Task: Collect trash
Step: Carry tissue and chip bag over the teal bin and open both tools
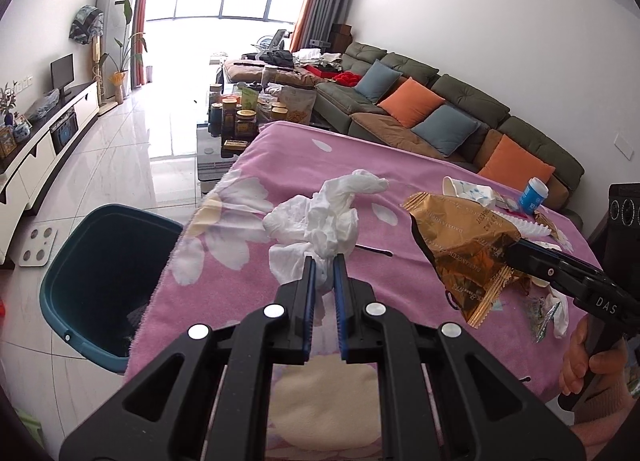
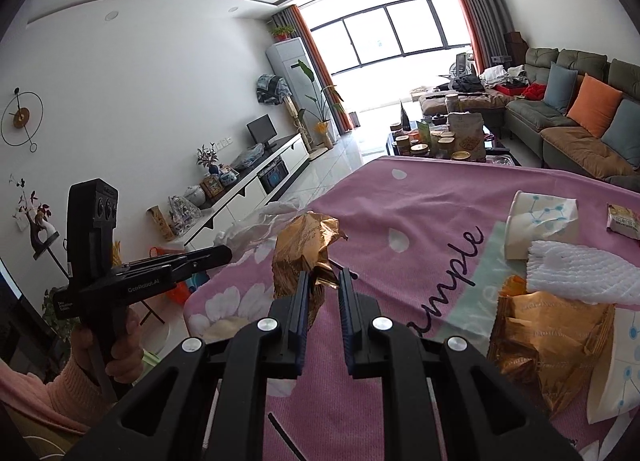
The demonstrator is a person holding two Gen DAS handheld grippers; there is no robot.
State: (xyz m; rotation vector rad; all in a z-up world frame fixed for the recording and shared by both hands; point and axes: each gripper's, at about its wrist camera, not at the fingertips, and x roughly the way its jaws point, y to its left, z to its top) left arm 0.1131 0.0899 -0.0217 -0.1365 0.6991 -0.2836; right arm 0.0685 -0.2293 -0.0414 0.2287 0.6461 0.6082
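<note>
Trash, two pieces in transit: crumpled white tissue (image 1: pixel 316 221), pinched in the closed jaws of the left gripper (image 1: pixel 324 261), held above the table's (image 1: pixel 360 149) left edge; gold snack wrapper (image 2: pixel 306 249), clamped in the closed jaws of the right gripper (image 2: pixel 324 277), held over the pink floral cloth.

Destination: teal bin (image 1: pixel 100 281), on the floor just beside the left edge.

Remaining on table: paper cup (image 2: pixel 536 221), white foam net (image 2: pixel 580 273), second gold wrapper (image 2: pixel 552 337).

Risk: tissue held only by a thin tail, likely to slip out; light wrapper may flutter past the bin rim if released early.
</note>
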